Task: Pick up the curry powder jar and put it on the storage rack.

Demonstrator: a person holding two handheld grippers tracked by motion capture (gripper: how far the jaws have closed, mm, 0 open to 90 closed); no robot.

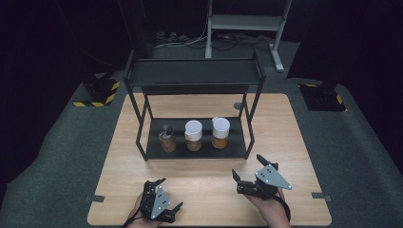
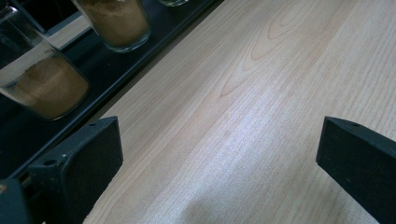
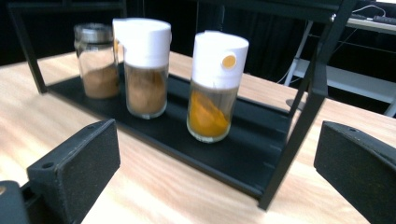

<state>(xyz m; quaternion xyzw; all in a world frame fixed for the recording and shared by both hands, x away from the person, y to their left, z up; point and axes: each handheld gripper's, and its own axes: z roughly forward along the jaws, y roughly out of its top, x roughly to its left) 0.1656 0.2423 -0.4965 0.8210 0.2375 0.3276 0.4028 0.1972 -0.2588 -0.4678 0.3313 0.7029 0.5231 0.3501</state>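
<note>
A: Three jars on the lower shelf of the black rack (image 1: 142,114): metal-lidded jar (image 1: 167,139) leftmost, white-capped brown jar (image 1: 193,135) in the middle, white-capped orange jar (image 1: 220,132) rightmost, each apart from its neighbour.

B: Tools?

A: Left tool (image 1: 166,194) near the desk's (image 1: 285,142) front edge, jaws apart, holding nothing. Right tool (image 1: 247,165) in front of the rack's right post, jaws wide apart, holding nothing. Bare wood between both tools and the shelf's front lip.
</note>
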